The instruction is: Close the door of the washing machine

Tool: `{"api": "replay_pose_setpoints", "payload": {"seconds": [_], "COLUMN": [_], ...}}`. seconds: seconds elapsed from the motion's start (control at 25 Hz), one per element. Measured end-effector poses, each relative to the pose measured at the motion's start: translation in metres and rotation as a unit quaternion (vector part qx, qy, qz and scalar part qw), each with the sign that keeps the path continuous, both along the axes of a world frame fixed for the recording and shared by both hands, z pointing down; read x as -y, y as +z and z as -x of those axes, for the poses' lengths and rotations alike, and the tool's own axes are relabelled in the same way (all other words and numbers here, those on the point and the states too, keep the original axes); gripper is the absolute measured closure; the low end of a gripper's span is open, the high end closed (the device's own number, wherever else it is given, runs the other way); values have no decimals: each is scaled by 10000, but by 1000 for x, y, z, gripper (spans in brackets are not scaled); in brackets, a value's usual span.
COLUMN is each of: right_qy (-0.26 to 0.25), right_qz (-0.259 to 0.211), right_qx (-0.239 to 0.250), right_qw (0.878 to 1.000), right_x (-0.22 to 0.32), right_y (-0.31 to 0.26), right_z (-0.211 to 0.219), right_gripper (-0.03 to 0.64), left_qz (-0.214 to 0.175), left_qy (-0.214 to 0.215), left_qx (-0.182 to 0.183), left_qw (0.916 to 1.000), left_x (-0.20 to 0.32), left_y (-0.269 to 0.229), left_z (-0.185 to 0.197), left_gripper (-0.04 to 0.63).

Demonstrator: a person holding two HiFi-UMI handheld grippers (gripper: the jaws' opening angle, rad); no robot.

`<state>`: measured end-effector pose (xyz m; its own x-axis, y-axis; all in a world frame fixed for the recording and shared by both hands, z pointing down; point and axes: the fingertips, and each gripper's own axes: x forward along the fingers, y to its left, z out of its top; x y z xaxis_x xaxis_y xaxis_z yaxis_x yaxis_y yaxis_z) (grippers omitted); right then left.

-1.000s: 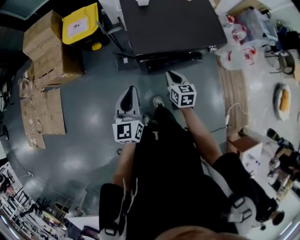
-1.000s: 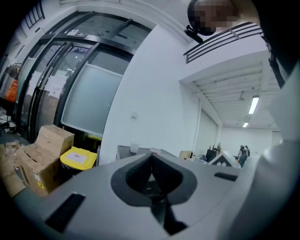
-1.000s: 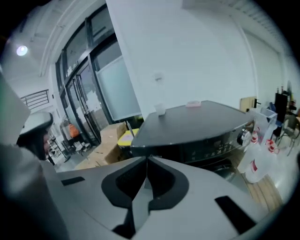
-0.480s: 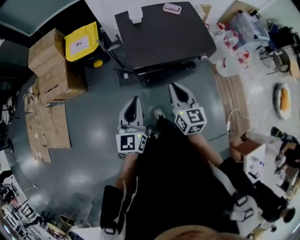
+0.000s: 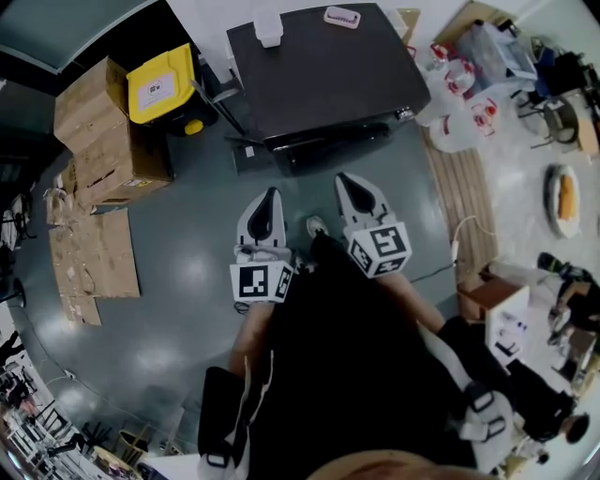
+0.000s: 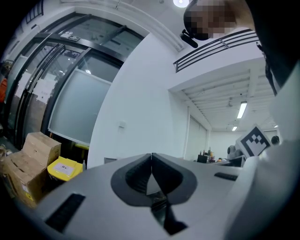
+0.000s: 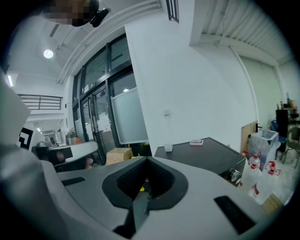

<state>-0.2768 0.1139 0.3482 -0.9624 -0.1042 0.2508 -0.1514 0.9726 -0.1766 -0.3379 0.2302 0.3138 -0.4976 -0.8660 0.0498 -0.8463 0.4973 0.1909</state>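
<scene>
Grey floor (image 5: 187, 253) separates me from the dark washing machine (image 5: 328, 75); cardboard boxes (image 5: 98, 122) and a yellow bin (image 5: 161, 82) stand left of it. My left gripper (image 5: 270, 199) and right gripper (image 5: 345, 180) keep jaws pressed together, empty.

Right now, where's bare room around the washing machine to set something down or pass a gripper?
The washing machine top is mostly bare; only a white cup and a pink item sit along its back edge. The grey floor between the flattened cardboard and the left gripper is free. Right of the machine, bags crowd it.
</scene>
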Motion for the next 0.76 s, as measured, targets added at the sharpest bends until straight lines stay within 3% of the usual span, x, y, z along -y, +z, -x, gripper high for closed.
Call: {"api": "replay_pose_setpoints", "payload": {"seconds": [0.76], "right_qy": [-58], "right_qz": [76], "right_qx": [1], "right_qw": [10000], "right_x": [-11], "right_y": [1], "right_z": [5], "right_gripper": [612], "left_qz": [-77], "left_qy": [23], "left_qx": [-164], "left_qw": [9998], "left_x": [-5], "left_y": [6], "left_z": [7], "left_gripper": [588]}}
